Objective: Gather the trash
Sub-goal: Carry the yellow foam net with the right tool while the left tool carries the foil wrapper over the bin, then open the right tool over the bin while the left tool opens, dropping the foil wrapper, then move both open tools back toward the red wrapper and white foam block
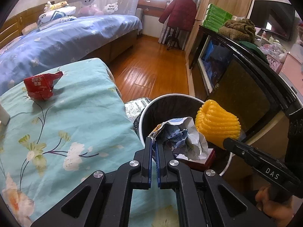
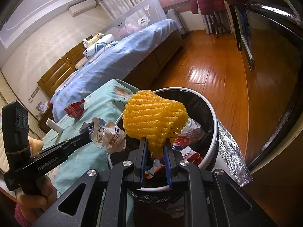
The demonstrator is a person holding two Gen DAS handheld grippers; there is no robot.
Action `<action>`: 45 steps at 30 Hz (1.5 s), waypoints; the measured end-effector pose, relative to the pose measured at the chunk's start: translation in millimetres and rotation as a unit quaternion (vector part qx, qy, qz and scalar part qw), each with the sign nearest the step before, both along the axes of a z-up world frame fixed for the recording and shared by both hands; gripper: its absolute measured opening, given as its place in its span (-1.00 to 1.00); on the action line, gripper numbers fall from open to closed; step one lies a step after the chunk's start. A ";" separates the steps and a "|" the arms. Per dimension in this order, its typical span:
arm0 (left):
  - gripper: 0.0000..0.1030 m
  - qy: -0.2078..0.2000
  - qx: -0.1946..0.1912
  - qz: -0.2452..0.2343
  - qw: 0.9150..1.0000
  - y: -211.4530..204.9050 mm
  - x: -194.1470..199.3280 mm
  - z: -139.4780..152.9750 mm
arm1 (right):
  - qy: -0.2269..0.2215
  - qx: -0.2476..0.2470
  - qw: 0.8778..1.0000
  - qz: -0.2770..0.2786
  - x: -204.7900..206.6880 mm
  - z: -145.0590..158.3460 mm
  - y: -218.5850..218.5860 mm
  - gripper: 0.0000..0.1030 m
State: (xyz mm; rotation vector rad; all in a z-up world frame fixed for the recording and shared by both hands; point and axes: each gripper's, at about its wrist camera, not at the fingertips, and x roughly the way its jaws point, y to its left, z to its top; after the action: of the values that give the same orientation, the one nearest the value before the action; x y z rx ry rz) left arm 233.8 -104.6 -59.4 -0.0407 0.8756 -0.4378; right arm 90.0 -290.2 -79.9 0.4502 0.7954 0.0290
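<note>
My left gripper is shut on a crumpled white paper wrapper and holds it over the white trash bin with a black liner. My right gripper is shut on a yellow foam fruit net and holds it above the same bin. The net also shows in the left wrist view, and the wrapper in the right wrist view. Wrappers and a red box lie inside the bin. A crushed red carton lies on the teal floral quilt, also in the right wrist view.
A white block lies on the quilt. A bed with a blue cover stands behind. A dark cabinet runs along the right. Silver foil sheeting lies beside the bin on the wooden floor.
</note>
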 end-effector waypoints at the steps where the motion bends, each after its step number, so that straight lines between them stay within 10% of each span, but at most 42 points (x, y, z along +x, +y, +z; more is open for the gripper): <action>1: -0.96 0.000 0.000 -0.001 1.000 -1.5 0.5 0.4 | 0.001 -0.001 1.000 0.000 0.7 -0.2 -0.4 -0.68; 20: -0.88 0.021 -0.006 -0.012 1.000 -15.0 16.1 -3.5 | 0.013 -0.003 1.000 -0.015 9.0 -6.9 -11.6 -0.59; 24: -0.35 0.018 -0.009 -0.008 1.000 -11.7 15.2 -0.8 | 0.013 -0.006 1.000 -0.025 7.3 -6.1 -14.2 -0.16; 32: -0.04 0.005 -0.006 0.011 1.000 12.2 -4.1 1.7 | 0.000 -0.003 1.000 -0.022 3.8 1.0 -9.1 0.56; 45: 0.12 0.017 -0.018 0.091 0.996 90.6 -38.1 1.4 | -0.012 0.015 1.000 0.019 12.8 9.7 35.4 0.73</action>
State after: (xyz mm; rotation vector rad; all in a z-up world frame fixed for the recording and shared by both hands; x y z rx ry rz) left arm 195.7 -14.0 -58.0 -0.1591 0.8891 -0.2835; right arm 102.8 -254.8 -70.2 0.4631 0.7805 0.0817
